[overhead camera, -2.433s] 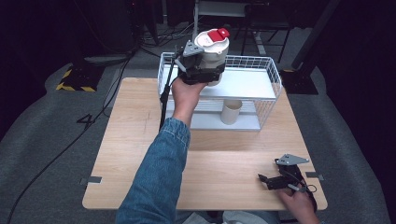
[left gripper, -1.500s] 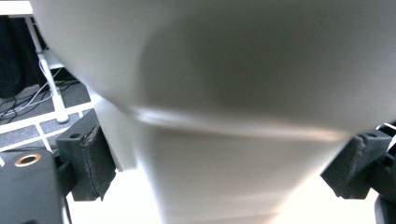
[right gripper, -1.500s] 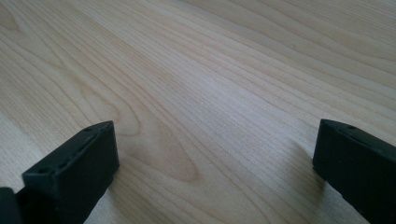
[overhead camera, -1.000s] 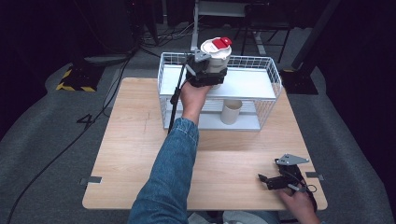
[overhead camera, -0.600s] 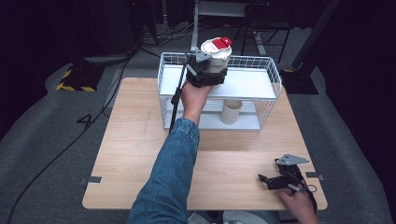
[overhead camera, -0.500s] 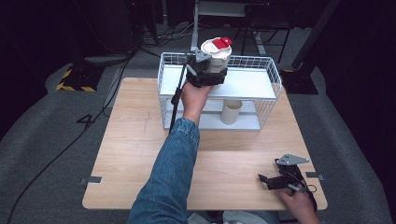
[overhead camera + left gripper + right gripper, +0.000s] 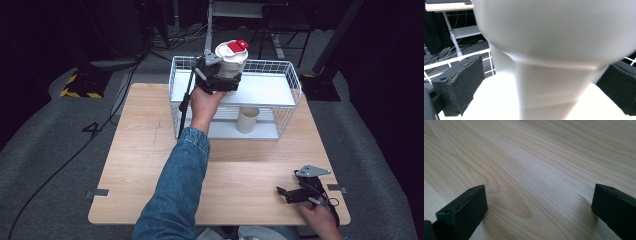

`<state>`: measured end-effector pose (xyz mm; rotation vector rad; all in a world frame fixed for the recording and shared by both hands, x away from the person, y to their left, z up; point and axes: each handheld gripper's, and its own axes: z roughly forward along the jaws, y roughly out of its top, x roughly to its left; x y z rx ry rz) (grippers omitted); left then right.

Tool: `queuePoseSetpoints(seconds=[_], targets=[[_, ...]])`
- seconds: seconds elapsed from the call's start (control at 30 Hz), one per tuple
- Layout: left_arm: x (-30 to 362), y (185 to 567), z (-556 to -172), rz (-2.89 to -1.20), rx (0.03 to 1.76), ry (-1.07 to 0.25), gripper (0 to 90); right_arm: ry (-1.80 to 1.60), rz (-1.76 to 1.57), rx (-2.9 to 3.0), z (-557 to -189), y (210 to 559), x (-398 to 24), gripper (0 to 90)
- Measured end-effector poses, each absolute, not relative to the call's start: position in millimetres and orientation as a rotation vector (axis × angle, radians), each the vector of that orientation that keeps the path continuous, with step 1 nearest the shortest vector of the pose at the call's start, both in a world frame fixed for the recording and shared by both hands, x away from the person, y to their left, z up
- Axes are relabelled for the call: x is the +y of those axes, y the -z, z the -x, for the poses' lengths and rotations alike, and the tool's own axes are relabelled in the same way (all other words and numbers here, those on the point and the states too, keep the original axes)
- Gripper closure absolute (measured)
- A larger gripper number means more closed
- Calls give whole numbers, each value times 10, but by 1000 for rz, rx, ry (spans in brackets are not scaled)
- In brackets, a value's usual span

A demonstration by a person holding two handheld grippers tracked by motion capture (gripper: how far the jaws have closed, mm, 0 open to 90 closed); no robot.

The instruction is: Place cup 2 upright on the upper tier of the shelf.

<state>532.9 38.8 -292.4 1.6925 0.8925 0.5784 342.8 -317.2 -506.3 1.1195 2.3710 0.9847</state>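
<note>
Smooth matt cup (image 7: 230, 62), wire basket (image 7: 290, 80), wood-grain table (image 7: 145, 150)

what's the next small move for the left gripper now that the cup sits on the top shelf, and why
Probably draw the left gripper straight back from the white cup. Its jaws have just been opening and now stand clear of the cup's sides, and the cup appears to rest on the rack's top shelf, so it seems released.

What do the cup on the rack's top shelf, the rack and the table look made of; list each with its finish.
Cup: probably smooth matte white plastic, even soft sheen, red lid.
Rack: white-coated metal wire, by its thin grid walls.
Table: light wood or wood-look laminate, matte; grain lines show.
</note>
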Motion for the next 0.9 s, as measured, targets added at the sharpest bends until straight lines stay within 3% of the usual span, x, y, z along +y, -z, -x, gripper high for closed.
queuePoseSetpoints(seconds=[0.9], targets=[[717,2681,-4658,-1718,805,-574,0,-990,-1103,2389,-3444,5062,-3177,2]])
